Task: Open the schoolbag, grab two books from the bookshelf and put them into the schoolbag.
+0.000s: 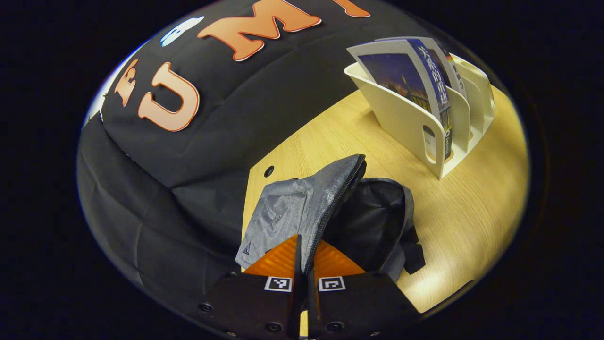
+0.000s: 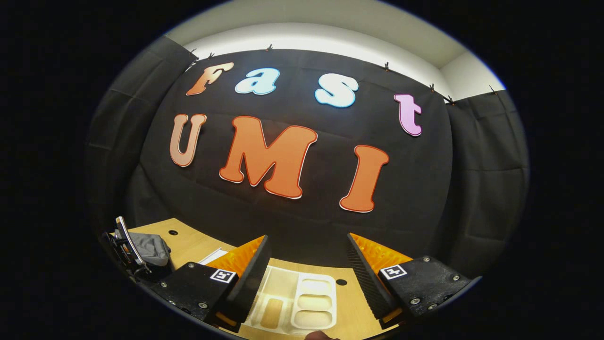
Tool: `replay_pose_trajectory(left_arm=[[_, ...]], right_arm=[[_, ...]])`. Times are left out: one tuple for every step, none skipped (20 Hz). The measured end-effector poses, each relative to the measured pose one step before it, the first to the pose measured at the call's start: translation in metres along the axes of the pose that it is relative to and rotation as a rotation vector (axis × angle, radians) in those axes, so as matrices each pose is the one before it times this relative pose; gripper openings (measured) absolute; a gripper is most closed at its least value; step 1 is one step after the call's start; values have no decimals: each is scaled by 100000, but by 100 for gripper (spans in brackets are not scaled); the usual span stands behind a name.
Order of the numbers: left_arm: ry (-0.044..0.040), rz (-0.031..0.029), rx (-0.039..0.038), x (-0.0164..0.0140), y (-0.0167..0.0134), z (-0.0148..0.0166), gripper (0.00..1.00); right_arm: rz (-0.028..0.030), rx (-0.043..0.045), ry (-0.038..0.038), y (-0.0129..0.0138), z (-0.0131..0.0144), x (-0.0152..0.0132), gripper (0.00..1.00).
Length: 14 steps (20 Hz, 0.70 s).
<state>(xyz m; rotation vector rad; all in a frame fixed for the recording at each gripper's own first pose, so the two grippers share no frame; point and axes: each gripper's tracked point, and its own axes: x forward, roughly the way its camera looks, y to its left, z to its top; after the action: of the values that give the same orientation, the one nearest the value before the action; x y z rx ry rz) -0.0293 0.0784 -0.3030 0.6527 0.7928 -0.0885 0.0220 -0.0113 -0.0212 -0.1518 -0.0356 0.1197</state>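
Observation:
The grey schoolbag lies on the wooden table, its zip undone and its dark inside showing. My left gripper is shut on the bag's zip edge and holds the flap up. Behind it to the right stands the white bookshelf, holding a book with a blue cover and another book behind that one. In the right gripper view my right gripper is open and hangs above the bookshelf, seen from the top. The bag and the left gripper sit far left.
Black cloth walls the booth close behind the table. There are small round holes in the tabletop. Bare wood lies between the bag and the bookshelf and to the right of the bag.

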Motion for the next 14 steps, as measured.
replay_pose_trajectory(left_arm=[[234, -3985, 57, -162, 502, 385, 6], [-1189, -2583, 58, -174, 586, 570, 6], [-813, -3610, 149, -285, 294, 582, 6], [-819, -3437, 318, -307, 312, 330, 6], [249, -3180, 289, -272, 348, 198, 6], [1009, -2904, 63, -92, 393, -3, 5], [-545, -2028, -431, -79, 584, 275, 5], [-850, -1161, -808, -81, 798, 433, 5], [130, -2510, -715, -167, 491, 146, 5], [-586, -2583, -752, -237, 444, 174, 5], [-505, -2466, -299, -197, 411, 336, 6], [-780, -1967, 190, -288, 476, 181, 5], [-1378, -1267, 559, -85, 599, 333, 5], [-1664, -460, 1612, -195, 862, 233, 5]], right_arm=[[-739, -767, 1540, 646, 39, -68, 95], [-1377, -995, -81, 295, 284, -271, 95], [-1404, -970, -774, 311, 659, -274, 95], [-1291, -835, -520, 273, 442, -163, 95], [-1090, -660, -167, 325, 353, -1, 95], [-351, -193, 360, 452, 331, -7, 95], [508, 494, 1047, 786, 132, 77, 95], [3904, 577, 2865, 1299, -278, 121, 95], [3293, 732, 3700, 1100, -719, 176, 95], [1256, 419, 3791, 727, -625, 257, 95], [1454, 629, 3464, 697, -529, 339, 95], [1630, 337, 3842, 737, -535, 171, 96], [1013, 441, 2994, 491, -463, 316, 96], [157, 12, 1806, 315, -43, 115, 96]])
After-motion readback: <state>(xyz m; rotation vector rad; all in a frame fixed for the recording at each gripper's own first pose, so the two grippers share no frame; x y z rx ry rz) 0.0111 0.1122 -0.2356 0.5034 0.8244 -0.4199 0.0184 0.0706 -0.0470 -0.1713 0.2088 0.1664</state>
